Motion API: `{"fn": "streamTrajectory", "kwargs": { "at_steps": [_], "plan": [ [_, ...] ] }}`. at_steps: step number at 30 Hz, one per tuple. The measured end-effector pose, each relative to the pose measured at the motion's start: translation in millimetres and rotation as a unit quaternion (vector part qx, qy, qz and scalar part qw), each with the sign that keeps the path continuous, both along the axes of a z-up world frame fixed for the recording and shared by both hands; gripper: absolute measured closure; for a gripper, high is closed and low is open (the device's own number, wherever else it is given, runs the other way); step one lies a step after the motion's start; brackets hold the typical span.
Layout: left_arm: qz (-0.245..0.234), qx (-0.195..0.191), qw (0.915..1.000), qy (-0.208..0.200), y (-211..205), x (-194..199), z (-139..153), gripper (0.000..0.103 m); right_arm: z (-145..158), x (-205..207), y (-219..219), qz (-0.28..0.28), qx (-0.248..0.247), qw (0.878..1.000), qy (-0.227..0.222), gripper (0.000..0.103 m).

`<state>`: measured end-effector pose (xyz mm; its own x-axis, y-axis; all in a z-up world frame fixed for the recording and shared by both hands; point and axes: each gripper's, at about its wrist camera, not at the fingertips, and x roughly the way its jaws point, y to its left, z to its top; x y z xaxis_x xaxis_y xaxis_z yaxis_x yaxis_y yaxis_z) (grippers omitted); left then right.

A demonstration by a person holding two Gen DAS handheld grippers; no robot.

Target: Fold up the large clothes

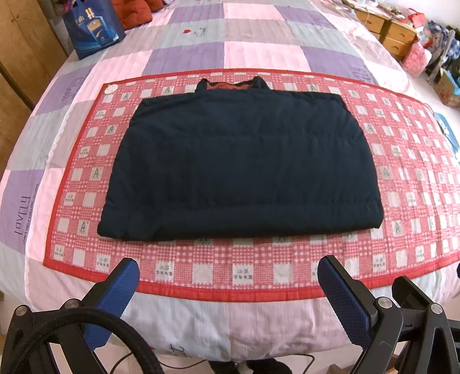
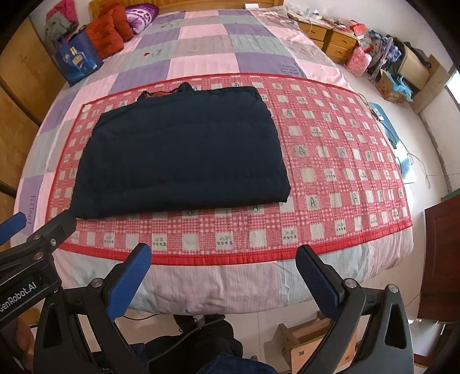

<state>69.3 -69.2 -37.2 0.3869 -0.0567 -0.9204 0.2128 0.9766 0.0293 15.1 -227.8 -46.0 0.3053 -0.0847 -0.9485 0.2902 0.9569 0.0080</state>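
A dark navy padded jacket [image 1: 238, 167] lies folded into a flat rectangle on a red checked mat [image 1: 218, 267]. Its collar with an orange lining [image 1: 230, 85] points away from me. In the right wrist view the same jacket [image 2: 181, 155] sits on the left half of the mat [image 2: 330, 172]. My left gripper [image 1: 228, 273] is open, held back over the near edge of the bed, clear of the jacket. My right gripper [image 2: 224, 259] is also open and empty, above the mat's near red border. The left gripper's fingers [image 2: 61, 223] show at the left edge of the right wrist view.
The mat lies on a pink, purple and grey patchwork bedspread [image 2: 201, 43]. A blue gift bag [image 1: 93, 26] and red cushions [image 2: 107, 31] sit at the far left of the bed. Wooden drawers [image 2: 330, 37] and piled clutter [image 2: 388, 63] stand at the far right. A wooden stool [image 2: 304, 339] is on the floor below.
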Motion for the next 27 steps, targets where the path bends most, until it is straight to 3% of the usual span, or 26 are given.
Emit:
{"fn": "streamTrajectory", "kwargs": {
  "at_steps": [27],
  "plan": [
    [0.000, -0.003, 1.0000, 0.003, 12, 6, -2, 0.001, 1, 9, 7, 0.003, 0.000, 1.000, 0.002, 0.001]
  ]
}}
